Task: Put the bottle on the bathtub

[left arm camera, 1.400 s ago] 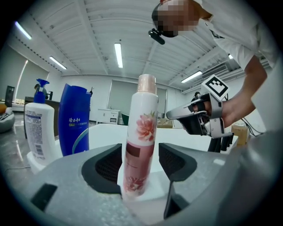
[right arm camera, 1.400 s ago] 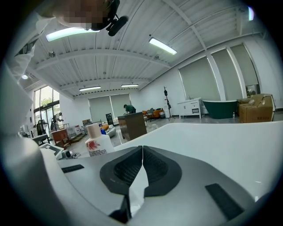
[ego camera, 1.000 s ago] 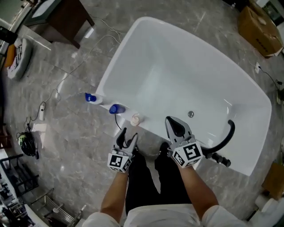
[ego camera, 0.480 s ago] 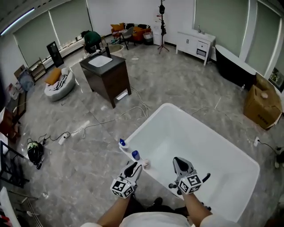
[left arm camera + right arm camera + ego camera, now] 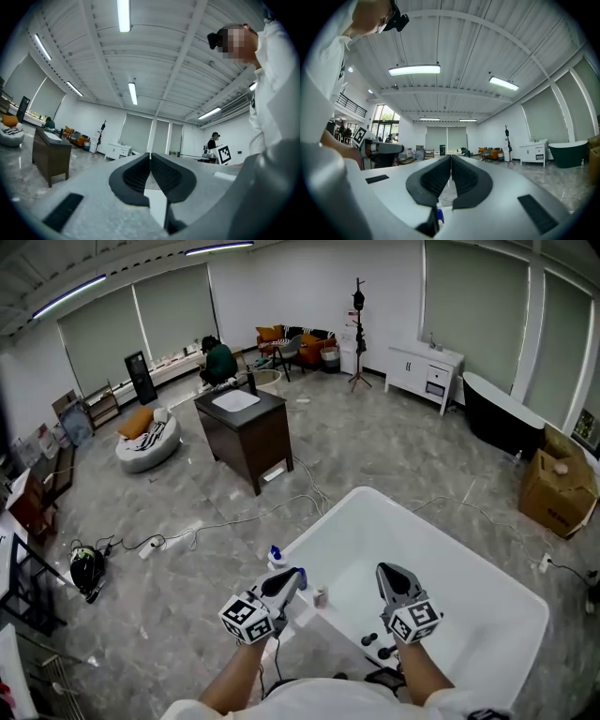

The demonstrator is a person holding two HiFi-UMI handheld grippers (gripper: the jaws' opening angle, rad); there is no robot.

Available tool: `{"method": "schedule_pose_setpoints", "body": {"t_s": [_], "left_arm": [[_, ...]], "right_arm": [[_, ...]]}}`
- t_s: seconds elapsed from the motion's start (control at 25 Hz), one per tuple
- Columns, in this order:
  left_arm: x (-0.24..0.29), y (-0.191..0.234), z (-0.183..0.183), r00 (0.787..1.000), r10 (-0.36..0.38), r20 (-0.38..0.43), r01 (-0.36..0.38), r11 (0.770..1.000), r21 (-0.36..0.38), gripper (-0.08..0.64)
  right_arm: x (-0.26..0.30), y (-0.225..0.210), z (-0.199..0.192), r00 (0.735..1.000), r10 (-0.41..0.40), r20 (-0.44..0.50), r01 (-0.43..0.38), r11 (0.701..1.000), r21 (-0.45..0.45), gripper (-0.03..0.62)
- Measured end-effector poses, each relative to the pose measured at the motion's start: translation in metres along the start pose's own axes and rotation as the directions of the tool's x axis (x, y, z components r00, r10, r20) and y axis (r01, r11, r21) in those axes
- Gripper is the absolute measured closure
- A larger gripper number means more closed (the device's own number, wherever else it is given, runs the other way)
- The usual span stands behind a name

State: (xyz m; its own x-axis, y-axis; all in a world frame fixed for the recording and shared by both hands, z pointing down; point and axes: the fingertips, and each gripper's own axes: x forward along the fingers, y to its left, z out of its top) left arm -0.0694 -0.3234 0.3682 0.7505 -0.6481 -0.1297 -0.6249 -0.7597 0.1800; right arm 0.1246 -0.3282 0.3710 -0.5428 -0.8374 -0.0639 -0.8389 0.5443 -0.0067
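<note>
- Left gripper: jaws have just been closing, now pressed together, nothing between them; right gripper likewise pressed together, empty
- Blue-capped bottle stands on the bathtub near rim, apparently upright, just beyond the left gripper, the nearer one
- Small container close by on the rim; open floor lies left

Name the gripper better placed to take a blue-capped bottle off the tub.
Left, probably: left gripper sits beside the blue-capped bottles on the bathtub rim; right gripper hangs over the basin.
</note>
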Motion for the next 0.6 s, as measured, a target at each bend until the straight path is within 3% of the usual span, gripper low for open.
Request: {"method": "schedule_pose_setpoints", "body": {"t_s": [0.2,0.44,0.6], "left_arm": [[-0.037,-0.019,0.037,0.997,-0.049,0.052,0.047,0.998,0.033,0.537],[-0.112,-0.035,0.057,0.99,-0.045,0.132,0.051,0.998,-0.044,0.543],[-0.161,-0.051,0.066,0.99,-0.078,0.121,0.081,0.996,-0.022,0.543]], "right_arm": [[-0.028,0.03,0.025,0.998,-0.019,0.056,0.02,1.0,-0.019,0.577],[-0.053,0.101,0.037,0.998,0.03,0.055,-0.028,0.999,-0.032,0.578],[-0.071,0.147,0.029,0.999,0.01,0.034,-0.01,1.0,0.014,0.578]]}}
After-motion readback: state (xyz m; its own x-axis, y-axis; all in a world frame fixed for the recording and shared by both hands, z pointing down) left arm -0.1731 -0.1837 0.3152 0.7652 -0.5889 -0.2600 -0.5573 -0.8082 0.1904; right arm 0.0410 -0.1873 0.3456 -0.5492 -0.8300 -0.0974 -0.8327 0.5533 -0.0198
